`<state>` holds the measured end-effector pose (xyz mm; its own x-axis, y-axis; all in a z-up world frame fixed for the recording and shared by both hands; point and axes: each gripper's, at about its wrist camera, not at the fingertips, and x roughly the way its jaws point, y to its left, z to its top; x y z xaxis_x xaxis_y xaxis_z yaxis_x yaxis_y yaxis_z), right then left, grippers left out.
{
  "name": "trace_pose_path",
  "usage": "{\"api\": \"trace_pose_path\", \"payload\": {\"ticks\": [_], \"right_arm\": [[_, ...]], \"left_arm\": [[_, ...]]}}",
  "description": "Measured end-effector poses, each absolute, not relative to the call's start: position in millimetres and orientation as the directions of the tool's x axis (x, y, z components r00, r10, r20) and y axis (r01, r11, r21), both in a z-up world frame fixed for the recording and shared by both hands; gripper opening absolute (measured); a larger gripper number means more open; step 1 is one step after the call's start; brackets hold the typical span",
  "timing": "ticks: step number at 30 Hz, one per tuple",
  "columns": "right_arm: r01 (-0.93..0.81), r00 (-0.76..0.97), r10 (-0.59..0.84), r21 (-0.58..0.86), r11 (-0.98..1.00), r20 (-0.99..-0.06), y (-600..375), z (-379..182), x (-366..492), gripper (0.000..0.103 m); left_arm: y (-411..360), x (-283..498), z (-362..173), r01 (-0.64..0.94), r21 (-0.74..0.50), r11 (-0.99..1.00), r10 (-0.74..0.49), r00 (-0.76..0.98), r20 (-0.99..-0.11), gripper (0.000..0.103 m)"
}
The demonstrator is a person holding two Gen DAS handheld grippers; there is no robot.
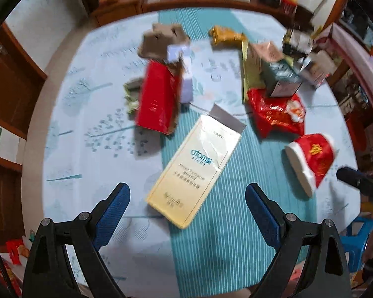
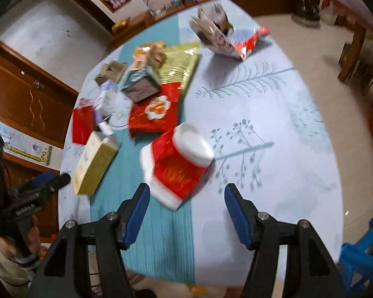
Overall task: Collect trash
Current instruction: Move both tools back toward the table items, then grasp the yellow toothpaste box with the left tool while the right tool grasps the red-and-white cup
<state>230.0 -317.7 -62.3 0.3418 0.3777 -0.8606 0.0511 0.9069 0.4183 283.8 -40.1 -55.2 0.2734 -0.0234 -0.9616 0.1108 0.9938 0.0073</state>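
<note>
Hovering above the counter [image 1: 69,114], the left tool [image 1: 187,200] has its blue pads spread wide and grips nothing; the cream toothpaste box [image 1: 194,168] lies flat on the teal striped runner [image 1: 238,223], its near end between the two pads but apart from both. To the left of that box stands a red carton [image 1: 158,99], tilted, with a brown cardboard tray [image 1: 161,39] and a pale lilac box [image 1: 184,74] behind and beside it. Further right along the far side sits a yellow wrapper [image 1: 226,36], then a heap of small boxes [image 1: 273,69] resting partly on a crumpled red foil bag [image 1: 276,114]. Near the right edge of the left wrist view a red paper cup [image 1: 310,161] lies on its side.

In the right wrist view the same cream box [image 2: 94,161] shows at the left, with the red bag [image 2: 156,111] beyond it. The right tool [image 2: 186,211] is likewise released, pads wide, and the tipped cup [image 2: 179,164] lies just ahead of them, its white rim nearest the left pad, not touched. At the far right of the cloth sits an opened, torn snack packet [image 2: 226,37], well apart from the rest.
</note>
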Motion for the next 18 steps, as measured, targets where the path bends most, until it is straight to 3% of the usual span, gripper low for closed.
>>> {"api": "trace_pose_path", "payload": {"ticks": [5, 15, 18], "right_arm": [[0.072, 0.272, 0.442, 0.476, 0.876, -0.855, -322, -91, 261, 0.063], [0.054, 0.251, 0.510, 0.538, 0.841, -0.822, -303, -98, 290, 0.067], [0.067, 0.243, 0.526, 0.555, 0.829, -0.815, -302, -100, 295, 0.067]], "left_arm": [[-50, 304, -88, 0.123, 0.079, 0.989, 0.051, 0.213, -0.976, 0.093], [-36, 321, -107, 0.044, 0.085, 0.995, 0.077, 0.162, -0.984, 0.093], [-37, 321, -108, 0.037, 0.080, 0.996, 0.073, 0.149, -0.986, 0.083]]}}
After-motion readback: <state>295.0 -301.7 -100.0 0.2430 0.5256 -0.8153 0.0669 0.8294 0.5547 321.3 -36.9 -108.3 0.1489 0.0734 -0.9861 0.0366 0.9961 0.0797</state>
